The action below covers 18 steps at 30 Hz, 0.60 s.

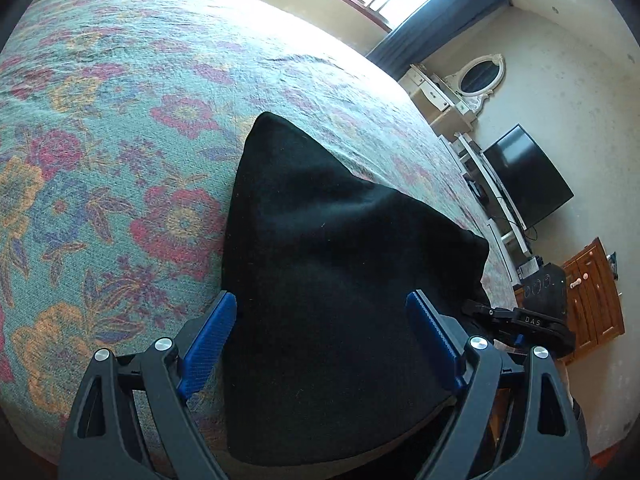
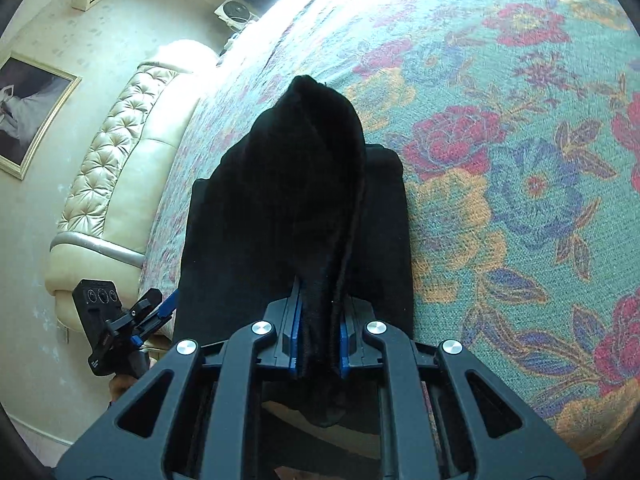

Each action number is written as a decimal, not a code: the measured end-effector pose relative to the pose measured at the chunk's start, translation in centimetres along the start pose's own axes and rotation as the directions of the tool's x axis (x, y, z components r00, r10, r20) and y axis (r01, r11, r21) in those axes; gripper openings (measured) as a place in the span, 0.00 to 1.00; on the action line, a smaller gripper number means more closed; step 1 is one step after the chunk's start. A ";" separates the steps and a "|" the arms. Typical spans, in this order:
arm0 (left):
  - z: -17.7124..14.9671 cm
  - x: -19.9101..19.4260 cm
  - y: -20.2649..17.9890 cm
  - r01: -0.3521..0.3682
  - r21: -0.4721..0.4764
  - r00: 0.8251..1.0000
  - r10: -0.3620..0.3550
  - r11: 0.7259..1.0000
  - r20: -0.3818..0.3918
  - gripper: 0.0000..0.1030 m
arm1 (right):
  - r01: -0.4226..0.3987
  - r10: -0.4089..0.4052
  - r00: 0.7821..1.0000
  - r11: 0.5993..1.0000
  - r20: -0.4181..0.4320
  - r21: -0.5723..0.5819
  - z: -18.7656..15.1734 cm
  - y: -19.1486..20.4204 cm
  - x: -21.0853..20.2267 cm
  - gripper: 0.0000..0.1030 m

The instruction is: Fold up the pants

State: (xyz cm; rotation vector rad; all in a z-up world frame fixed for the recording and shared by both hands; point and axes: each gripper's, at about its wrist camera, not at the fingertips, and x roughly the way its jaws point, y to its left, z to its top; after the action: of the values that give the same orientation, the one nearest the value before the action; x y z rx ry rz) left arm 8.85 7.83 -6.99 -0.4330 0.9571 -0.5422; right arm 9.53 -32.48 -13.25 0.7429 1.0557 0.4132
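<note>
Black pants lie on a floral bedspread near the bed's edge. My left gripper is open, its blue pads straddling the pants' near end without closing on it. In the right wrist view the pants lie flat with a raised fold of cloth running up the middle. My right gripper is shut on that fold of the pants and lifts it. The right gripper shows in the left wrist view at the pants' right side. The left gripper shows in the right wrist view at the pants' left edge.
The bedspread stretches far beyond the pants. A cream tufted headboard stands on one side. A TV, a white dresser with a mirror and a wooden cabinet stand past the bed's other edge.
</note>
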 end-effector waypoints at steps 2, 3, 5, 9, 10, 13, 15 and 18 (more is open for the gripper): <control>-0.4 0.7 -0.5 -0.037 0.065 0.999 0.037 0.997 -0.002 0.84 | -0.047 0.047 0.999 0.998 0.003 0.032 -0.2 -1.1 0.2 0.16; -0.7 1.1 -0.5 -0.049 0.094 0.999 0.050 0.994 -0.010 0.84 | -0.071 0.071 0.997 0.996 0.006 0.045 -0.3 -1.5 0.1 0.19; -1.2 1.6 -0.5 -0.076 0.141 0.997 0.079 0.987 -0.015 0.84 | -0.083 0.083 0.996 0.995 0.017 0.050 -0.4 -1.7 -0.6 0.28; -1.3 1.8 -0.9 -0.116 0.192 0.993 0.119 0.974 -0.002 0.84 | -0.009 0.006 0.996 0.999 0.092 0.037 -0.2 -1.0 -3.8 0.51; -1.1 1.6 -0.8 -0.116 0.182 0.993 0.117 0.976 0.006 0.84 | 0.005 -0.007 0.993 1.000 0.118 0.015 -0.4 -0.5 -4.7 0.51; -1.0 0.8 -0.5 -0.088 0.129 0.996 0.084 0.988 0.034 0.84 | -0.006 0.008 0.991 1.000 0.131 -0.012 -1.2 0.7 -6.1 0.63; -1.0 0.5 0.1 -0.091 0.101 0.995 0.088 0.991 0.035 0.84 | 0.048 -0.047 0.993 0.999 0.104 0.001 -1.7 0.8 -6.1 0.75; -0.9 0.0 2.1 -0.057 -0.006 0.998 0.057 0.998 0.010 0.84 | -0.023 0.015 0.997 0.994 0.071 0.108 -2.3 -1.6 -5.4 0.79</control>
State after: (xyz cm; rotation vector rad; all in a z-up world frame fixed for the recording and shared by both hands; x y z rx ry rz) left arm 8.54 9.37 -8.65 -0.4116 0.9586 -0.4851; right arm 4.99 -36.16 -11.64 0.8588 1.0115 0.3455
